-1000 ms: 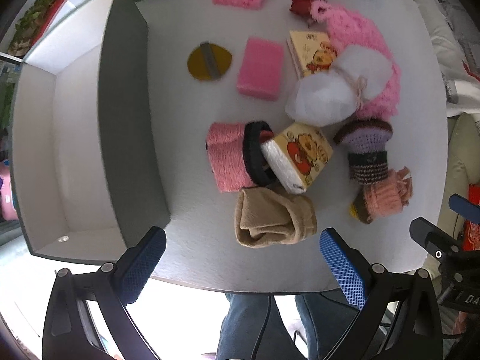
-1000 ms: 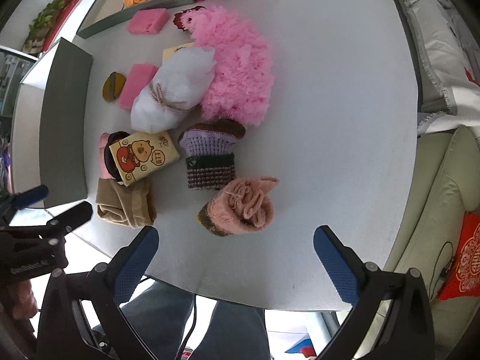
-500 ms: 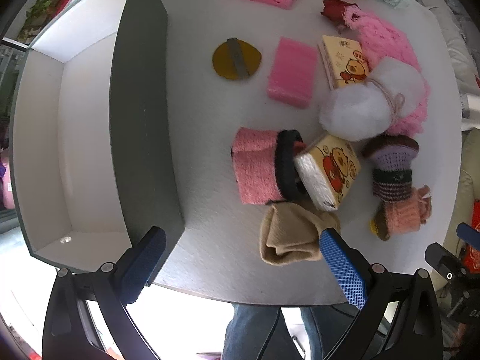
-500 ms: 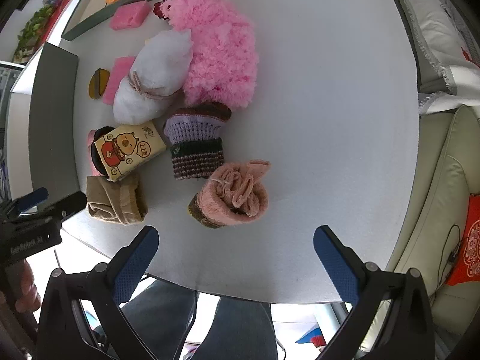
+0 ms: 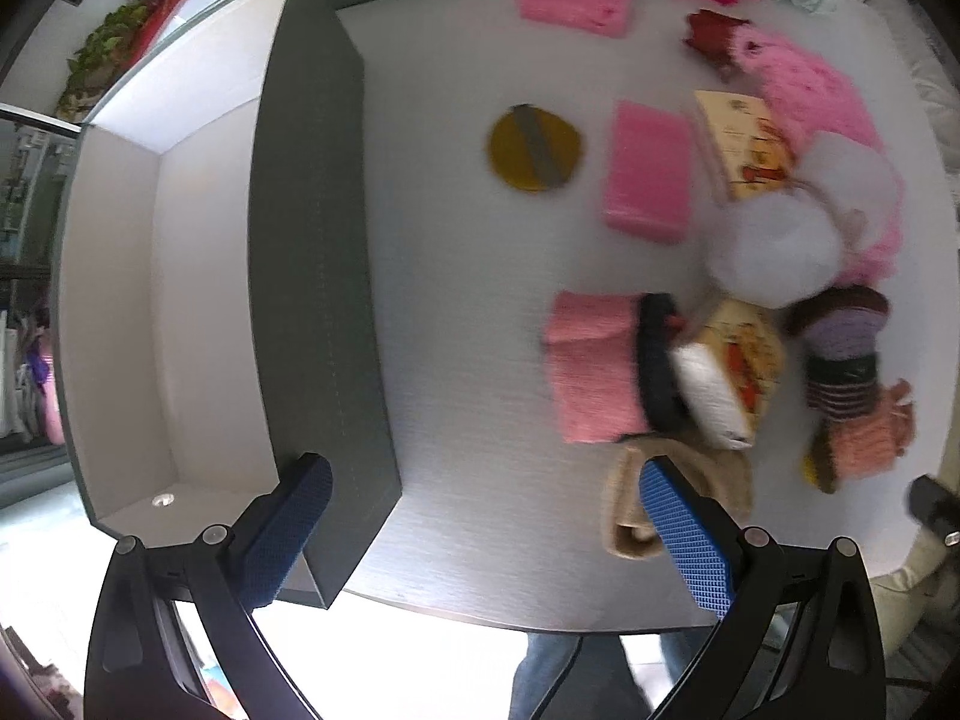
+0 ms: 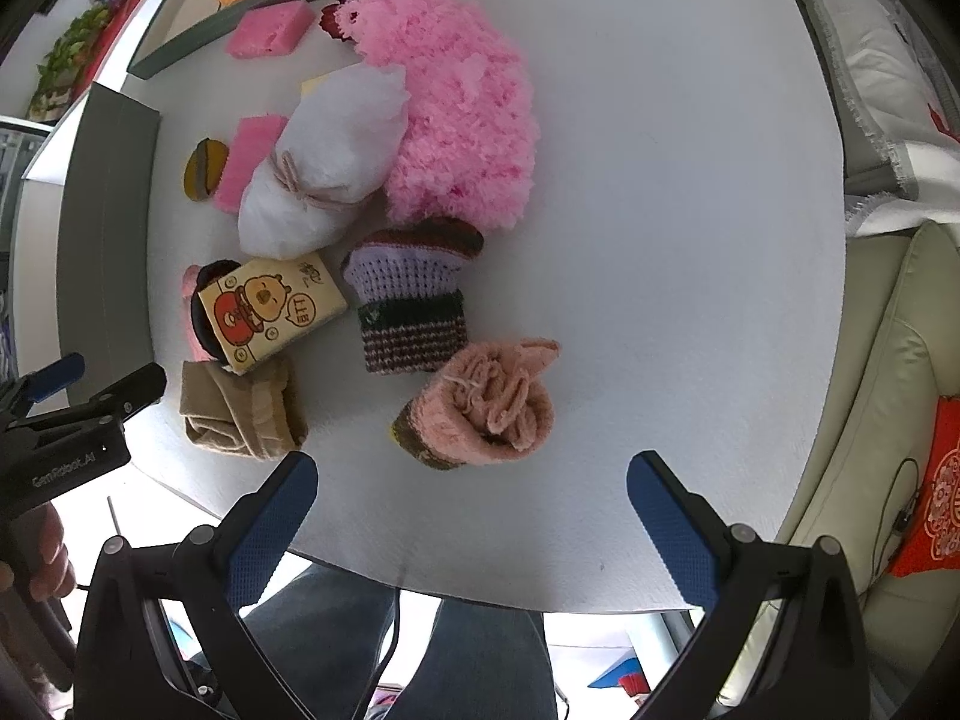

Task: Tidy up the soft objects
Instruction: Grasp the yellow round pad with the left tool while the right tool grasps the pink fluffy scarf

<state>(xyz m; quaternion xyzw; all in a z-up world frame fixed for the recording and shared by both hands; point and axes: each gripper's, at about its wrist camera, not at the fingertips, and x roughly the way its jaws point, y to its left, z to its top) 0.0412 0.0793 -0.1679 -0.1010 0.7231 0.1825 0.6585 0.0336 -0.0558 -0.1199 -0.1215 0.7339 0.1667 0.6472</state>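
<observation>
Soft things lie bunched on a round white table (image 6: 660, 240): a tan folded sock (image 6: 240, 414) (image 5: 708, 480), a pink knit roll with a black band (image 5: 594, 366), a yellow tissue pack (image 6: 270, 306) (image 5: 726, 372), a purple-and-brown knit piece (image 6: 414, 300), a salmon knit roll (image 6: 486, 414), a white bundle (image 6: 330, 168) and a fluffy pink item (image 6: 462, 120). My left gripper (image 5: 480, 522) is open over the table's near edge, its right finger across the tan sock. My right gripper (image 6: 474, 522) hangs open just in front of the salmon roll.
An open grey box with a white inside (image 5: 312, 276) stands at the table's left. Two pink sponges (image 5: 648, 174) (image 5: 576, 0), a yellow disc (image 5: 534, 147) and a second tissue pack (image 5: 744, 144) lie farther back. A cream sofa (image 6: 888, 360) is on the right. A person's legs show below the table.
My left gripper has swung left, so the grey box fills more of its view and the pile has slid right. My right gripper has come nearer to the salmon roll.
</observation>
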